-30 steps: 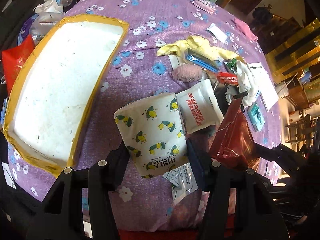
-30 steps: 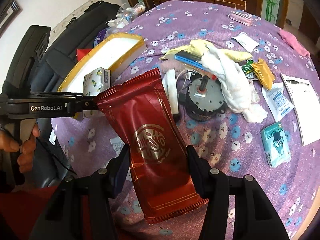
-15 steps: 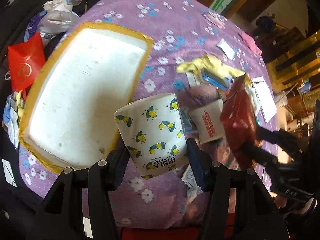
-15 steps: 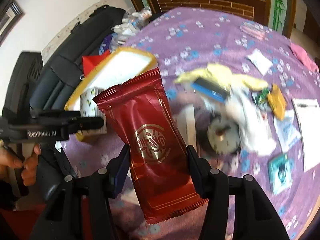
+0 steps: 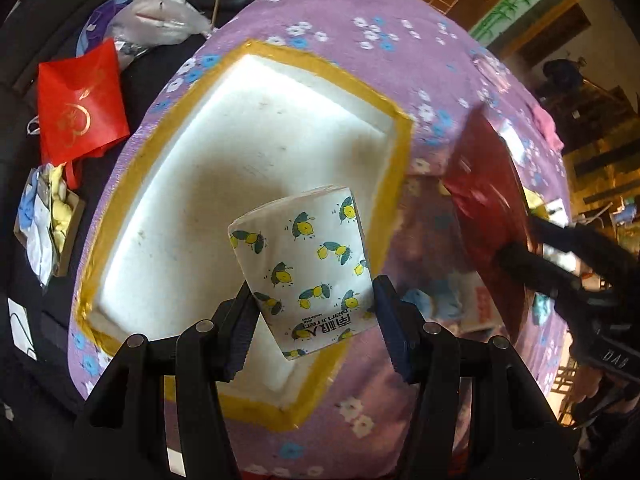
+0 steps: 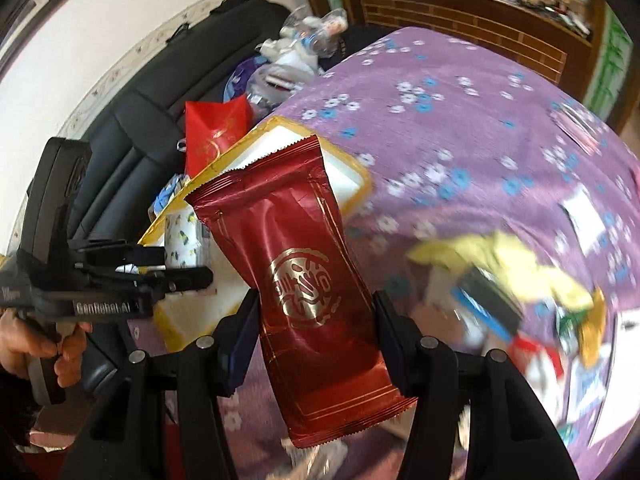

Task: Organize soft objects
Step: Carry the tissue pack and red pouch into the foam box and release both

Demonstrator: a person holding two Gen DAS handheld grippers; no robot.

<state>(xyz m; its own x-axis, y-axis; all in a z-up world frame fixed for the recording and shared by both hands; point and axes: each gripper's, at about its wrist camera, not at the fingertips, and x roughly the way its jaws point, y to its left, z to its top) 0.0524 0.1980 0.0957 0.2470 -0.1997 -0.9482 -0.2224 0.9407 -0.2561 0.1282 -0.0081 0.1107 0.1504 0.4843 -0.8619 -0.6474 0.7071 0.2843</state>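
My left gripper is shut on a white tissue pack with lemon prints, held above the near right part of a white foam box with yellow taped rim. The dark red foil pouch with a gold emblem sits clamped in my right gripper. In the left wrist view that red pouch hangs to the right of the box. In the right wrist view the foam box lies behind the pouch, and the left gripper with the tissue pack is over it.
The purple flowered tablecloth covers a round table. A heap of packets, a yellow cloth and papers lies blurred at the right. A red bag and plastic bags rest on a dark sofa left of the table. A hand holds the left gripper.
Both grippers carried their loads leftward, away from the heap. The tissue pack now hangs over the foam box, and the red pouch has come up beside the box's right rim.
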